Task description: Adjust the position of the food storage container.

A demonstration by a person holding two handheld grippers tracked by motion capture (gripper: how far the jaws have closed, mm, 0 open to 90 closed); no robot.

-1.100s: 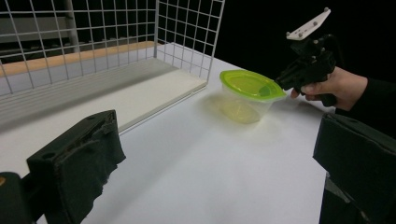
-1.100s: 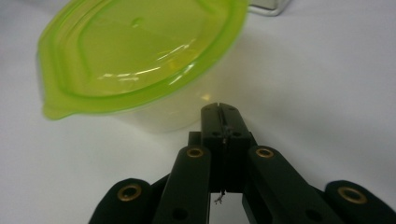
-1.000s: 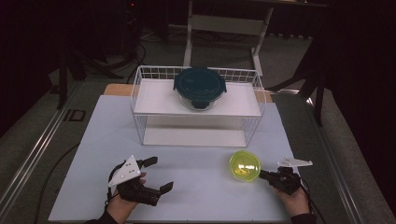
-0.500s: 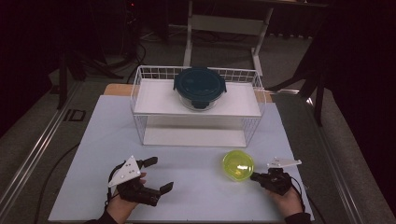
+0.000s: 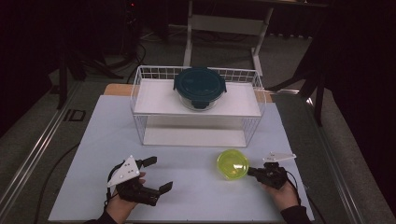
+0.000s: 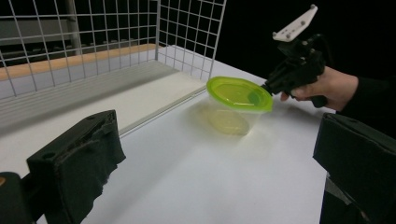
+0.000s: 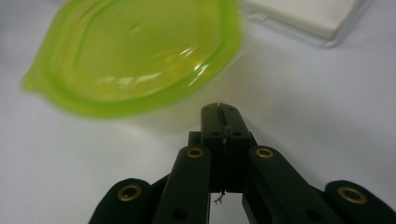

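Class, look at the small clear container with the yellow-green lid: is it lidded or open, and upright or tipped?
Lidded and upright. The yellow-green lid covers the clear container, whose base sits flat on the white table. It looks empty.

Dim room, dark surroundings; white surface (image 5: 187, 186) lit from above, evenly pale. Soft faint shadows under wire basket (image 5: 140, 107). Motion blur on green container (image 7: 130, 56) in right gripper view; glare streaks on its lid. Near jaws out of focus in left gripper view.
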